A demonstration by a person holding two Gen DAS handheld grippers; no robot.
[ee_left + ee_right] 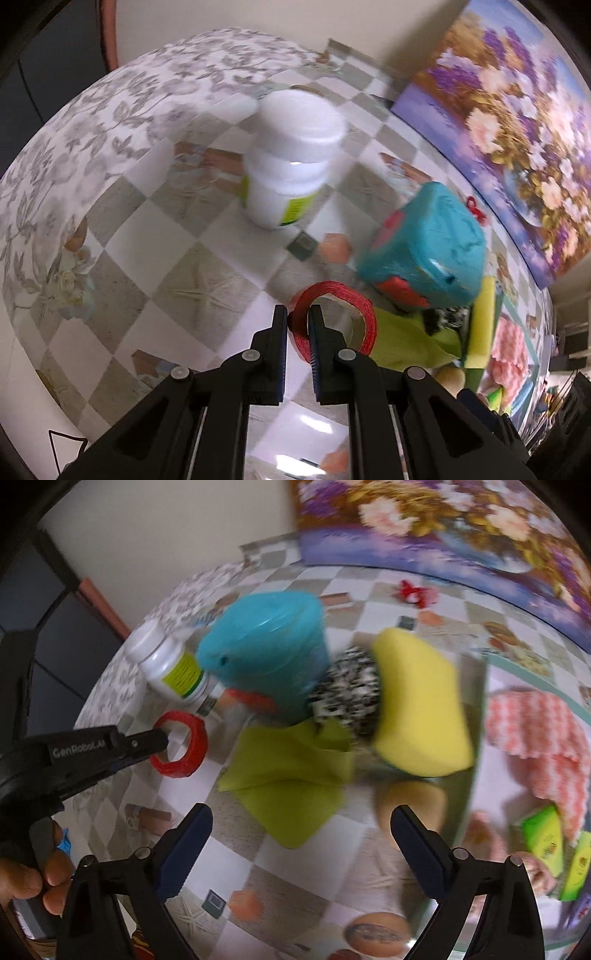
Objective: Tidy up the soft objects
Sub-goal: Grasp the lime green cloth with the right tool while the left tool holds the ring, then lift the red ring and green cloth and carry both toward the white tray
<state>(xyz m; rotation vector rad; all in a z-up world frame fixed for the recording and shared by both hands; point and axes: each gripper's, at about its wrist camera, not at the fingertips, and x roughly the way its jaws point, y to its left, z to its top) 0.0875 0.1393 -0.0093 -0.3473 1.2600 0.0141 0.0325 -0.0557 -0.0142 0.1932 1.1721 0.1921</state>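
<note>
I am gripping the near rim of a red tape roll (334, 319) with my left gripper (297, 314), its two black fingers pinched together on the ring's wall, one outside and one inside the hole. My right gripper (301, 825) is hanging with its fingers spread wide apart, holding nothing, above a lime-green cloth (291, 775) lying crumpled on the checkered tablecloth (177, 280).

Just behind the cloth, a yellow sponge (421, 705), a black-and-white speckled scrubber (347, 686) and a teal plastic toy (266, 646) are sitting bunched together. A white pill bottle (291, 158) is standing just beyond the tape.

The hold on the tape looks thin, so I judge it could twist or slip free. Swinging it could knock over the bottle or the toy. Closing the right gripper carelessly could snag only a fold of cloth and drag the neighbours.
</note>
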